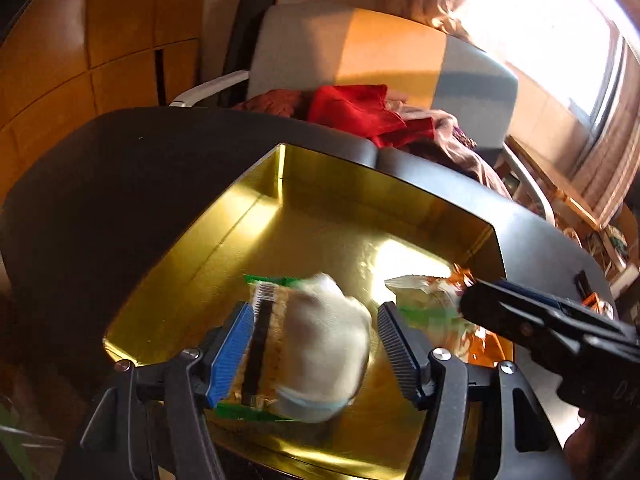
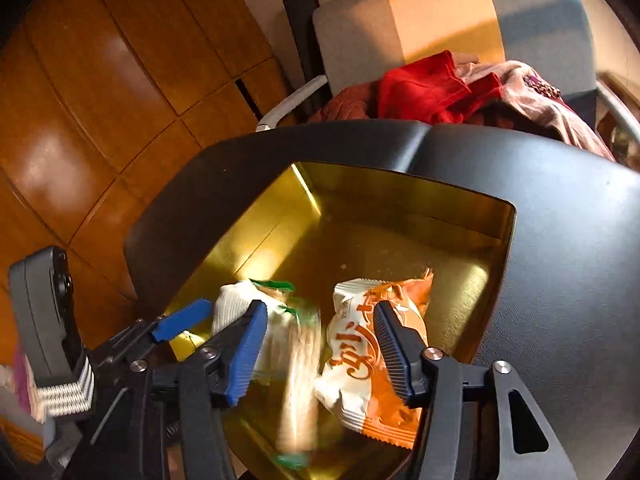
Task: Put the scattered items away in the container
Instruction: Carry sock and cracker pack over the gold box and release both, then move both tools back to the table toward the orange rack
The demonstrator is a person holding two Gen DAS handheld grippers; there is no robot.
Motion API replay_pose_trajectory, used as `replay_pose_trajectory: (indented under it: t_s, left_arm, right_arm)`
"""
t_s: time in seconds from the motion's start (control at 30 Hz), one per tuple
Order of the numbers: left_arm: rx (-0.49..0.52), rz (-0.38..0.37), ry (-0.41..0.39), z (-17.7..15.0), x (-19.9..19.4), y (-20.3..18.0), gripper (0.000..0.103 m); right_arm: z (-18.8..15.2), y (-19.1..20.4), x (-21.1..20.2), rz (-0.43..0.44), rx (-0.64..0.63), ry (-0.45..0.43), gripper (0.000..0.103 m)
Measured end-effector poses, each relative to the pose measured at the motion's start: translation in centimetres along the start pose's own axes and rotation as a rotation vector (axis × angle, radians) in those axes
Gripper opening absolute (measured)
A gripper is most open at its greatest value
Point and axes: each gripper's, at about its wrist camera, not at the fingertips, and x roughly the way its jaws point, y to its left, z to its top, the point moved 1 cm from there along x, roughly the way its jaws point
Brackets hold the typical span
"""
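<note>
Both of my grippers hang over the gold-lined container (image 2: 460, 236), which sits on a dark table (image 2: 560, 240). Contents visible: an orange-and-white snack packet (image 2: 384, 344) lying on the gold floor, a green-edged packet (image 1: 264, 292) with a barcode strip, and a pale cloth bundle (image 1: 326, 344). In the right wrist view a blurred green-trimmed packet (image 2: 298, 368) shows between my fingers, apparently in motion; whether it is falling or resting I cannot tell. Progress, as a judgement: several items already lie within the container's walls; the table around it shows nothing loose in these views, though much of it is out of frame. My left gripper (image 1: 316, 344) stands wide apart, the bundle between its pads but not clamped. My right gripper (image 2: 320, 356) is likewise spread, gripping nothing.
</note>
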Motion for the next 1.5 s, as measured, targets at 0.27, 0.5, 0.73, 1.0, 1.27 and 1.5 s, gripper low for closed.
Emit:
replay_pose_trajectory:
  t_s: [0.27, 0.5, 0.73, 1.0, 1.27, 1.5]
  left_arm:
    - [0.045, -0.040, -0.062, -0.3, -2.4, -2.7, 0.066]
    - [0.154, -0.172, -0.057, -1.6, -4.4, -8.9, 0.067]
    - [0.339, -0.301, 0.014, -3.8, -4.2, -18.3, 0.067]
    - [0.525, -0.423, 0.084, -5.7, -2.9, -29.7, 0.067]
    - [0.650, -0.481, 0.155, -8.0, -0.8, -38.3, 0.067]
    - [0.699, -0.505, 0.206, -8.1, 2.1, -43.7, 0.067]
  right_arm:
    - [-2.2, -3.1, -3.3, -0.066, 0.090, -0.058, 0.060]
    - [-5.0, -9.7, -8.9, -0.176, 0.228, -0.127, 0.073]
    - [-10.8, -19.0, -17.1, -0.339, 0.437, -0.227, 0.082]
    - [-19.2, -26.9, -26.7, -0.609, 0.585, -0.285, 0.085]
    - [-22.5, -33.7, -31.6, -0.702, 0.700, -0.322, 0.086]
    - [-21.1, -39.0, -32.4, -0.667, 0.765, -0.362, 0.086]
